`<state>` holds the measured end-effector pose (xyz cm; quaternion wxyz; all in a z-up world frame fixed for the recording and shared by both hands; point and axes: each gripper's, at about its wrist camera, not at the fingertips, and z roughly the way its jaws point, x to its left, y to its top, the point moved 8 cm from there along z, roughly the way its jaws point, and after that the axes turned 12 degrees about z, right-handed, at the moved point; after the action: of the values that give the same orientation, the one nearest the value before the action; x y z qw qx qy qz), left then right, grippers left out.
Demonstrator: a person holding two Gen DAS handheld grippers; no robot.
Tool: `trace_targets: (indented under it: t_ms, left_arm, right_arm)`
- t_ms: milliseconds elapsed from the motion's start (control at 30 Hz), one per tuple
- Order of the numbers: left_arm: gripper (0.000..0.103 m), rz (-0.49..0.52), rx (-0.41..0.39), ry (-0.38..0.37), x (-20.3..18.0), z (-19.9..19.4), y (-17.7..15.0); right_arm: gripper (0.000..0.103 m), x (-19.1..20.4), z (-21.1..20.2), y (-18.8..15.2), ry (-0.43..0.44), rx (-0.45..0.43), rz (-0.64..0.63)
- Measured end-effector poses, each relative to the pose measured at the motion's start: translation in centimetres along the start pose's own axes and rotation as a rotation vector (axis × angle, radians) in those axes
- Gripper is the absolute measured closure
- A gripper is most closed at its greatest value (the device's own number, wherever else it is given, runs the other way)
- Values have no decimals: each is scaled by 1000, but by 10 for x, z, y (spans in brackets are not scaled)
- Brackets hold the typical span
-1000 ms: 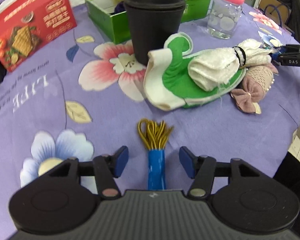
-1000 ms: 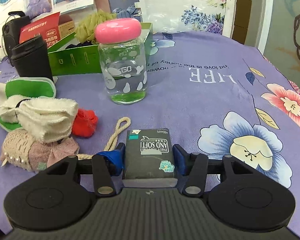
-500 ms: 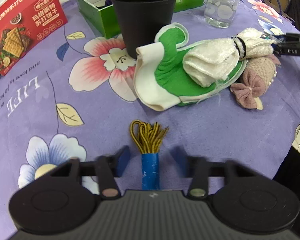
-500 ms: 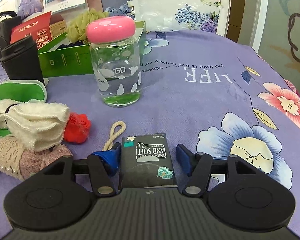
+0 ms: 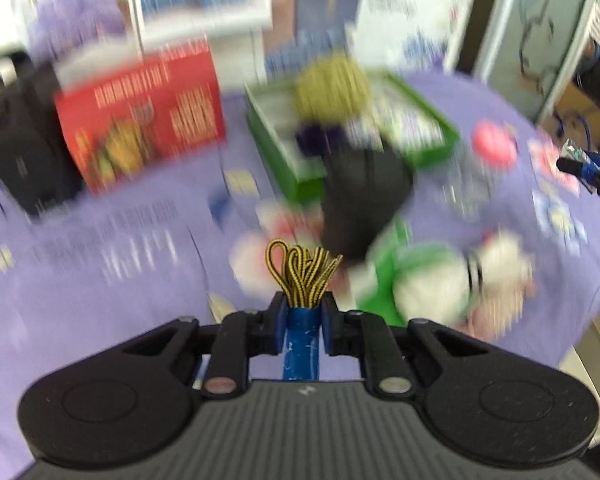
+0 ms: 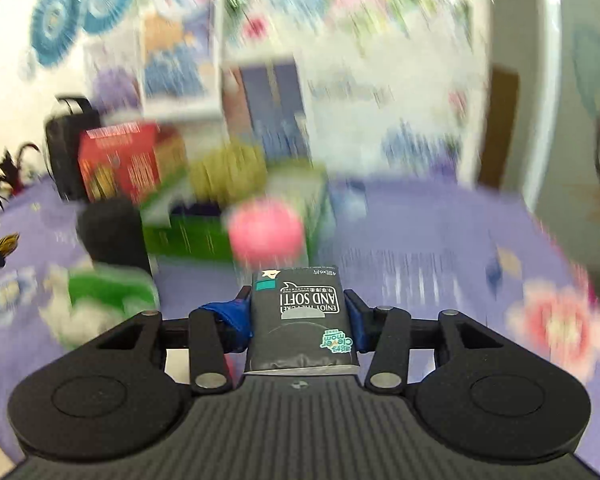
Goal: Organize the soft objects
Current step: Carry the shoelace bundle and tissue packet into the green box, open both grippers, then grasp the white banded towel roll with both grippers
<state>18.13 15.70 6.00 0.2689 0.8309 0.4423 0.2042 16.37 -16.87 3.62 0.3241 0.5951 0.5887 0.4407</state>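
Note:
My left gripper [image 5: 303, 322] is shut on a bundle of yellow-black cord with a blue wrap [image 5: 302, 336] and holds it above the purple tablecloth. My right gripper [image 6: 298, 312] is shut on a dark tissue pack [image 6: 302, 316] and holds it in the air. Both views are blurred by motion. A green box [image 5: 292, 160] with a yellow-green pouf [image 5: 332, 88] in it stands at the back. A green-and-white cloth with a cream towel roll [image 5: 432, 288] lies right of the cord.
A black cup [image 5: 364, 196] stands in front of the green box. A pink-lidded jar [image 6: 266, 236] stands ahead of the right gripper. A red snack box [image 5: 140, 132] and a black speaker [image 5: 16, 148] stand at the back left.
Both grippers closed on their objects, the left on the cord bundle, the right on the tissue pack, and lifted them off the table. Both views tilted up.

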Motion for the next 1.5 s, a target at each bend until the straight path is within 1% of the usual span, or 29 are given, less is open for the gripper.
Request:
trace_targets:
  t_ms: [67, 133, 233, 300, 367, 400, 433, 467, 533, 633, 800, 900, 1000, 1100, 1267, 1333, 1400, 1500]
  left_arm:
    - [89, -3, -45, 21, 13, -1, 39]
    - [89, -11, -92, 43, 27, 8, 80]
    - [89, -34, -119, 57, 42, 36, 132]
    - [89, -48, -108, 59, 50, 63, 156]
    - [87, -68, -79, 52, 56, 89, 172]
    - [80, -76, -61, 50, 58, 103, 178]
    - [47, -82, -43, 54, 58, 115, 182]
    - [32, -81, -30, 71, 60, 126, 187]
    - [31, -65, -39, 94, 61, 141, 194]
    - [31, -64, -46, 75, 59, 151, 200]
    - [31, -11, -55, 101, 50, 144, 197]
    - [31, -17, -60, 106, 45, 132, 194]
    - [31, -27, -82, 106, 38, 109, 185]
    - [31, -34, -113, 106, 26, 79, 168]
    - [30, -31, -127, 128, 1, 37, 121]
    - [30, -40, -134, 114, -11, 25, 97]
    - [30, -53, -123, 115, -23, 18, 70]
    - [29, -58, -92, 150, -42, 20, 28]
  right_arm:
    - [72, 14, 19, 34, 17, -33, -45]
    - [72, 27, 45, 63, 33, -40, -84]
    - [72, 46, 85, 88, 44, -16, -126]
    - [72, 56, 113, 96, 55, 24, -138]
    - [71, 62, 136, 100, 74, 56, -135]
    - [71, 63, 148, 99, 86, 84, -126]
    - [69, 64, 158, 100, 93, 102, -109]
    - [68, 64, 166, 101, 99, 109, -89]
    - [67, 65, 178, 107, 111, 115, -62]
    - [66, 65, 185, 115, 113, 94, -63]
    - [65, 62, 178, 115, 125, 71, -51]
    - [65, 64, 164, 110, 132, 62, -58]
    - [64, 68, 139, 106, 124, 46, -80]
    - [64, 70, 101, 99, 131, 5, -87]
    - [63, 72, 43, 66, 160, -16, -60]
    - [62, 73, 27, 46, 168, -10, -48]
    - [62, 74, 17, 23, 172, 10, -44]
    - [62, 74, 8, -18, 163, 53, -32]
